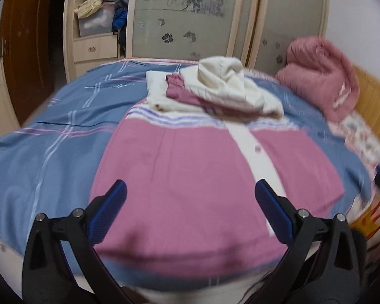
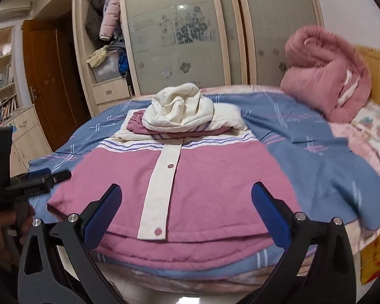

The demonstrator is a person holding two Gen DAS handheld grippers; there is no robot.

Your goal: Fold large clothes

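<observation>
On the blue bedspread [image 2: 316, 157] the pink jacket [image 2: 202, 177] lies half-folded, both grippers [image 1: 190, 207] [image 2: 186, 207] wide and empty, so I'd pinch the near hem evenly before folding it far.

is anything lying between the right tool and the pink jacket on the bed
Nothing visible. The right tool hangs open just above the pink jacket, with clear air between. The cream hood is bunched at the jacket's far end.

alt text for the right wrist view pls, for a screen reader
A pink jacket with a white snap placket lies folded flat on a blue bedspread, its cream hood bunched at the far end. The right hand-held gripper hovers open over its near hem, holding nothing. The left hand-held gripper shows at the left edge, and a rolled pink quilt sits far right.
</observation>
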